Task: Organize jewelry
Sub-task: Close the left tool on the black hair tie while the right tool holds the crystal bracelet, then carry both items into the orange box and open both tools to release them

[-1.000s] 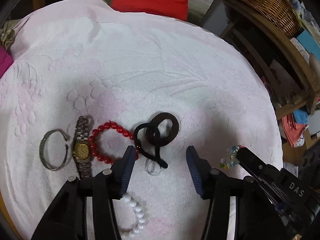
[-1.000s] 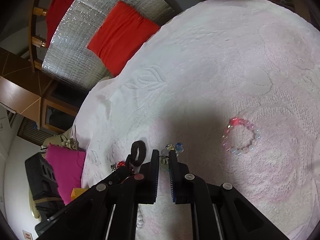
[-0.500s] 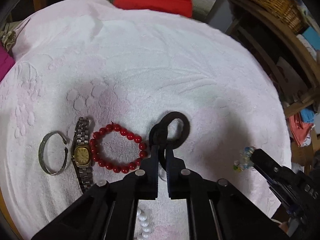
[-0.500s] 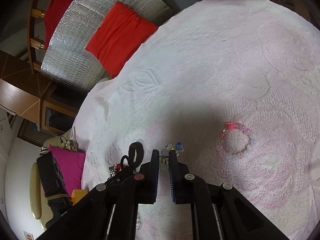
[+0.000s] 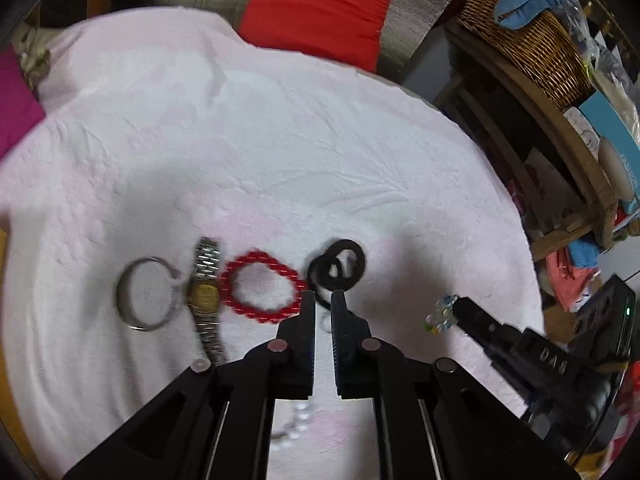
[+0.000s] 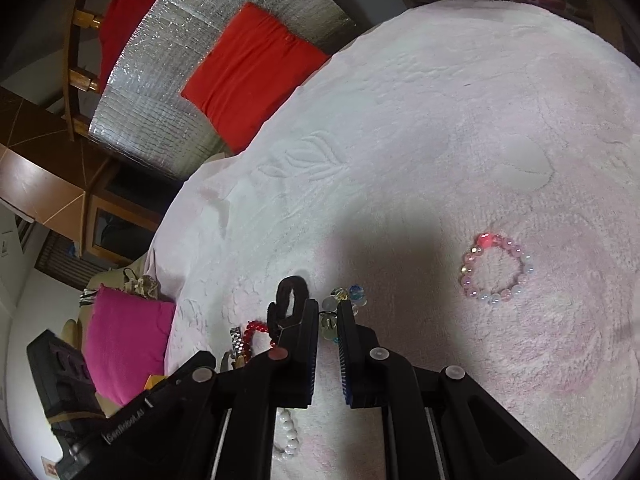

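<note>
1 watch, 5 bracelets

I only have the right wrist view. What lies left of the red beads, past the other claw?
Observer: A gold-faced watch lies beside the red beads, then a silver bangle ends the row.
Operator: Has the left claw got the black hair tie?
Observer: Yes, it is shut on the near end.
Operator: Anything beyond the towel?
Observer: A wicker basket on a wooden shelf, off to the right.
</note>
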The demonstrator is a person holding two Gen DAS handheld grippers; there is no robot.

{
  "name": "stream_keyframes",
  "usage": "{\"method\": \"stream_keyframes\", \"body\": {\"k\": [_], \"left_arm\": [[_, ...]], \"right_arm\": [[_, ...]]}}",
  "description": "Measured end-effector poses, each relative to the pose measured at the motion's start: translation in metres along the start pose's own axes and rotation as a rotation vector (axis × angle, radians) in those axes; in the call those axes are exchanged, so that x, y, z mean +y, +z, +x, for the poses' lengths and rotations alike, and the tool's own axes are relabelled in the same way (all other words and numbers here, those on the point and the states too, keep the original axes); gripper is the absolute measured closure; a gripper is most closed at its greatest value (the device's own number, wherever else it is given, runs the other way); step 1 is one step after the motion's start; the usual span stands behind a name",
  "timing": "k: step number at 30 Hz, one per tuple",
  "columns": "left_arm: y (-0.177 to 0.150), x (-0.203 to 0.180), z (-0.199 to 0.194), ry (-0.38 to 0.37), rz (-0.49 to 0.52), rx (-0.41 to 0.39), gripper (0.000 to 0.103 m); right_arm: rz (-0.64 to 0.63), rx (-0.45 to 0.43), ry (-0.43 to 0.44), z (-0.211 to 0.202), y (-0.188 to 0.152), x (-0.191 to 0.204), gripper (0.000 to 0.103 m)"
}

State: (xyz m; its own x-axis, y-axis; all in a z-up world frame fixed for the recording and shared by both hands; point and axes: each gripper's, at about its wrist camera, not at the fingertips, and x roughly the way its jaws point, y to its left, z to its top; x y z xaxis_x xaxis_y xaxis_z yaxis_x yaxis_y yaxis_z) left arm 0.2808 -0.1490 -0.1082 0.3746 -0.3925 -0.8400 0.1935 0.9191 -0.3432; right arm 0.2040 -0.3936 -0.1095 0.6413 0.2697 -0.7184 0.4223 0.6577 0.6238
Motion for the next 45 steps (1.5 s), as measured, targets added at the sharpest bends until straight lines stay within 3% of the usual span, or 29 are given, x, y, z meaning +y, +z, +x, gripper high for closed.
{"method": "stream_keyframes", "body": {"k": [2,4,14,15,17,19,23,34,41,45], "left_arm": [[0.003,-0.006,0.017,0.015,0.002,0.036,0.071],[0.004,-0.016,0.030,0.022,0.015,0.054,0.058],[0.013,-0.023,0.070,0.118,-0.042,0.080,0.056],[0.013,-0.024,0.071,0.131,-0.038,0.069,0.057],[0.014,-0.025,0.072,0.137,-0.028,0.064,0.079],[0.014,-0.020,0.074,0.137,-0.024,0.072,0.095],[0.011,-0.016,0.069,0.142,0.001,0.057,0.098],[0.000,0.005,-0.014,0.094,0.008,-0.043,0.098],[-0.018,0.050,-0.096,0.107,-0.069,-0.154,0.098],[-0.042,0.090,-0.157,0.160,-0.137,-0.258,0.098]], "right_arm": [[0.002,0.004,-0.004,0.000,0.001,-0.003,0.092],[0.009,0.003,-0.009,0.000,0.004,-0.007,0.092],[0.022,0.021,0.020,0.005,0.011,-0.012,0.092],[0.026,0.022,0.022,0.005,0.012,-0.013,0.092],[0.028,0.021,0.022,0.004,0.012,-0.014,0.092],[0.027,0.020,0.022,0.003,0.012,-0.014,0.092],[0.028,0.024,0.020,0.003,0.011,-0.013,0.092],[-0.021,0.039,0.036,0.008,0.001,0.008,0.092],[-0.162,0.079,0.100,0.018,-0.027,0.061,0.092],[-0.249,0.110,0.178,0.025,-0.056,0.108,0.092]]}}
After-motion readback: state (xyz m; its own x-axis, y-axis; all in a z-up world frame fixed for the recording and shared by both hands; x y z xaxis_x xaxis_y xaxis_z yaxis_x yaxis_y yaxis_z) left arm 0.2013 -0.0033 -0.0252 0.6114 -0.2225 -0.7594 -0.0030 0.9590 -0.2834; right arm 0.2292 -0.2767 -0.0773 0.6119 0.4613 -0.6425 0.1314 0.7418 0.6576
